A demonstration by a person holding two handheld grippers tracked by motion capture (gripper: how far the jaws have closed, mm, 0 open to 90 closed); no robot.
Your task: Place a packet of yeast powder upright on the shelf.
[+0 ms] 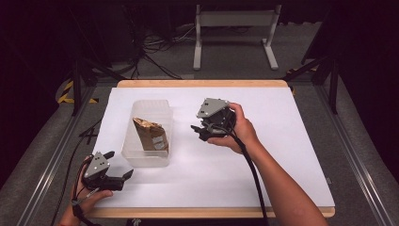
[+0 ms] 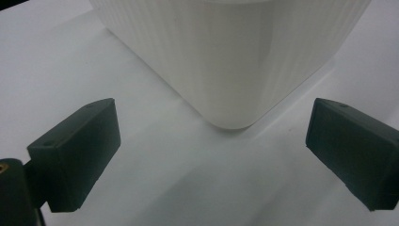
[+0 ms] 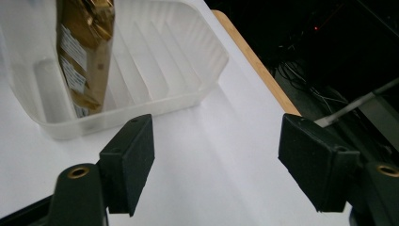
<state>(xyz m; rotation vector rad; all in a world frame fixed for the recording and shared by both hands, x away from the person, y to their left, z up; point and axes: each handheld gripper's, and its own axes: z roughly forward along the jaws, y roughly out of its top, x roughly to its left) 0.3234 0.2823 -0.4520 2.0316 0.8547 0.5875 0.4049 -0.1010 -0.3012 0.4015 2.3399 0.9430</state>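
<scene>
Two open claws beside bagged tub (image 1: 147, 134)

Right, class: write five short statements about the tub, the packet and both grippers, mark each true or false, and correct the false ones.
1. The brown packet stands inside the clear plastic tub. True.
2. The left gripper holds the tub. False: it is open, near the tub's corner, holding nothing.
3. The right gripper is open and empty. True.
4. The tub has a lid on. False: it is open-topped.
5. The white sheet is bare right of the tub. True.
</scene>
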